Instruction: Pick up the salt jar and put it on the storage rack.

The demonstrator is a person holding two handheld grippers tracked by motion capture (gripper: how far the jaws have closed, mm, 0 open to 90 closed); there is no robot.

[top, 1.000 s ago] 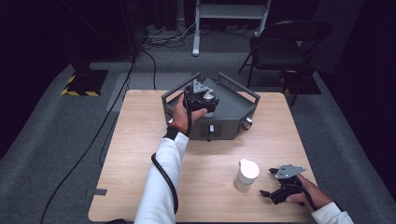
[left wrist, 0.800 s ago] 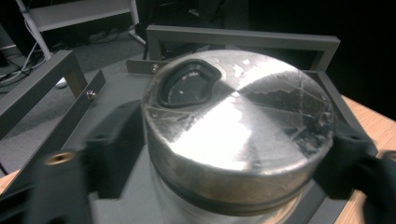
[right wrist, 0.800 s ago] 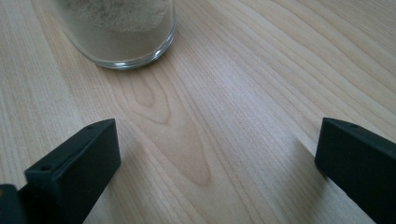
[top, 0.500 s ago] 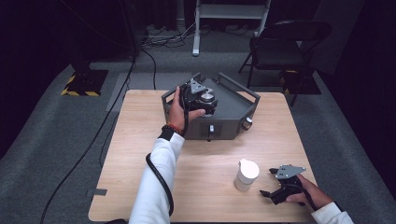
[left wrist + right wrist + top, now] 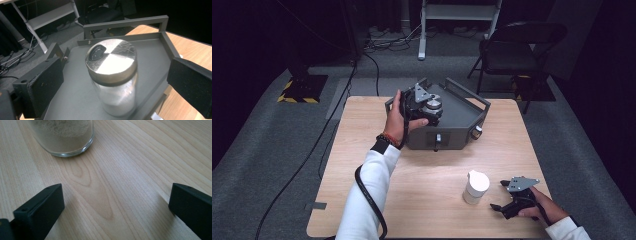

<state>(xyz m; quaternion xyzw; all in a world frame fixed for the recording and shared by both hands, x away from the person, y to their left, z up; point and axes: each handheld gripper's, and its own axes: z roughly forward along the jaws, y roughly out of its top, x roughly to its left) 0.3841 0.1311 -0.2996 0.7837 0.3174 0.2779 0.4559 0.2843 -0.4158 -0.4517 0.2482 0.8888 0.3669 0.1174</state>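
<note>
Two black fingers [image 5: 40, 85] of the left gripper [image 5: 113, 82] are standing wide apart on either side of the metal-lidded jar [image 5: 112, 75], having just been opening, and no pad is pressing on the glass. Released, the jar is standing upright on the grey tray [image 5: 150, 52], near that tray's front edge, and it is holding a pale powder. Seen from the high view, the left gripper [image 5: 422, 102] is hovering just above the jar [image 5: 432, 106] at the tray's [image 5: 462, 112] left part.

To finish this release well, the person's left hand [image 5: 398, 122] should probably be drawing the gripper straight up and back from the jar, keeping both fingers clear of the lid so nothing is tipping it towards the tray's edge.

Well apart from the tray, near the front of the counter [image 5: 427, 170], the right gripper [image 5: 504, 196] is resting beside a second jar with a white lid [image 5: 475, 186]. Its fingers [image 5: 40, 206] are also spread, gripping nothing, with that jar's glass base [image 5: 66, 138] just ahead of them.
</note>
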